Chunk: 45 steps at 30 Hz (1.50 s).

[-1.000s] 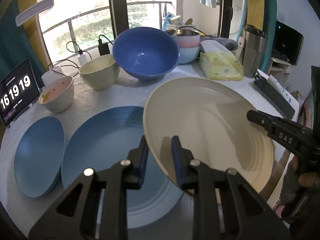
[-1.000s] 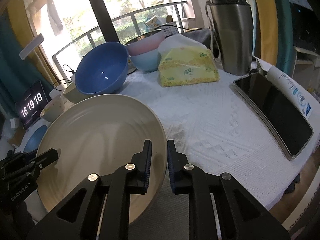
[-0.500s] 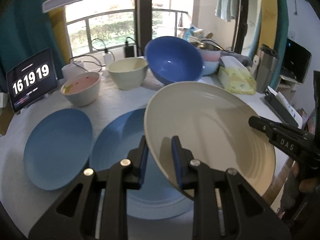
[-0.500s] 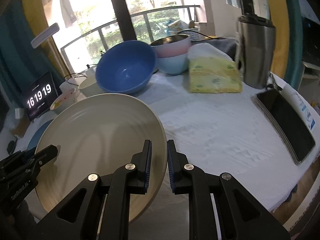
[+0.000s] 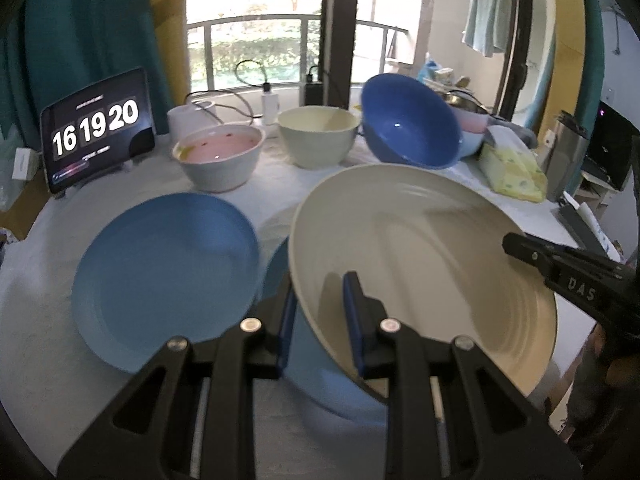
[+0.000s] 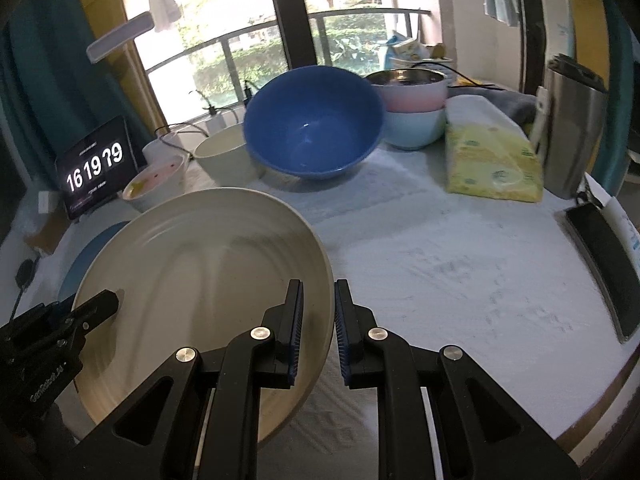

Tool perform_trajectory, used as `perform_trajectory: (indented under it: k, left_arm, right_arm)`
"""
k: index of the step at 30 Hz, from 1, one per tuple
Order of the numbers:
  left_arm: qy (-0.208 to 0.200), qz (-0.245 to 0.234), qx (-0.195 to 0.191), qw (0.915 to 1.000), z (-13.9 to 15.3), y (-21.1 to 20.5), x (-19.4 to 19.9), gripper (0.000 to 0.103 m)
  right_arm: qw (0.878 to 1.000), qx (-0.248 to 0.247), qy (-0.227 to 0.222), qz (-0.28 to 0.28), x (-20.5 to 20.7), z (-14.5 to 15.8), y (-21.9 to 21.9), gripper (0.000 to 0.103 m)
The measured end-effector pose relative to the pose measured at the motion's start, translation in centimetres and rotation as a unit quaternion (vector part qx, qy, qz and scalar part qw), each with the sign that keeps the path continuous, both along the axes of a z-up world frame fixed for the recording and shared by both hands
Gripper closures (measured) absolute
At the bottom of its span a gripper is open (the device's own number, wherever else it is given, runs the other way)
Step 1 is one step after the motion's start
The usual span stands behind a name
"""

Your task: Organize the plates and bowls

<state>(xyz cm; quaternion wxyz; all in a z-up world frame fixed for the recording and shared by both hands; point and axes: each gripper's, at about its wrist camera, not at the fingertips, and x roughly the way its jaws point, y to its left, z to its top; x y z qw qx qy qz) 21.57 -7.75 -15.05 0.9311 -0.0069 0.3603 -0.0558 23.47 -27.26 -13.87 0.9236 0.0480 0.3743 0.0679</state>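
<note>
Cream plate (image 5: 424, 264) held off the table (image 6: 460, 264), tilted, between both grippers; left gripper (image 5: 320, 312) clamped on its left rim, right gripper (image 6: 318, 326) clamped on its right rim. Below it, a large blue plate (image 5: 280, 280), mostly hidden; just left of that, a smaller blue plate (image 5: 168, 276) flat on the table. Behind, in a row: pink-lined bowl (image 5: 220, 156), cream bowl (image 5: 320, 136), tilted dark blue bowl (image 6: 312, 128), then stacked bowls (image 6: 412, 116). Clock tablet (image 5: 96, 128) at far left; yellow tissue pack (image 6: 492, 164) at right.
</note>
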Motion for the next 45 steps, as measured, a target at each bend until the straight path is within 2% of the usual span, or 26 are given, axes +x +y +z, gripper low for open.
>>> perform_trajectory:
  k: [13,16,19,20,21,31,45]
  left_arm:
    - [0.053,0.020,-0.002,0.9984,-2.3,1.9,1.1,0.077]
    - [0.064,0.027,-0.005,0.9976,-2.6,2.1,1.2,0.073]
    - [0.059,0.022,-0.006,0.9980,-2.5,2.2,0.9,0.068]
    - [0.057,0.020,-0.008,0.9981,-2.4,2.2,0.8,0.059]
    - [0.053,0.021,-0.009,0.9984,-2.3,2.2,0.6,0.055]
    - [0.034,0.039,-0.026,0.9983,-1.3,3.6,0.1,0.054]
    - [-0.003,0.086,-0.034,0.9957,0.0,7.7,-0.8,0.054]
  right_arm:
    - [0.999,-0.016,0.025,0.017,1.5,-1.3,2.4,0.086]
    - [0.999,-0.022,0.036,0.024,1.8,-1.6,2.8,0.085]
    - [0.999,-0.033,0.029,0.027,1.7,-1.4,3.2,0.080]
    - [0.999,-0.035,0.026,0.028,1.6,-1.3,3.3,0.080]
    - [0.999,-0.038,0.024,0.027,1.6,-1.2,3.3,0.079]
    - [0.999,-0.046,0.003,0.018,1.0,0.2,3.4,0.079]
    - [0.997,-0.050,-0.010,0.053,1.1,1.4,7.5,0.078]
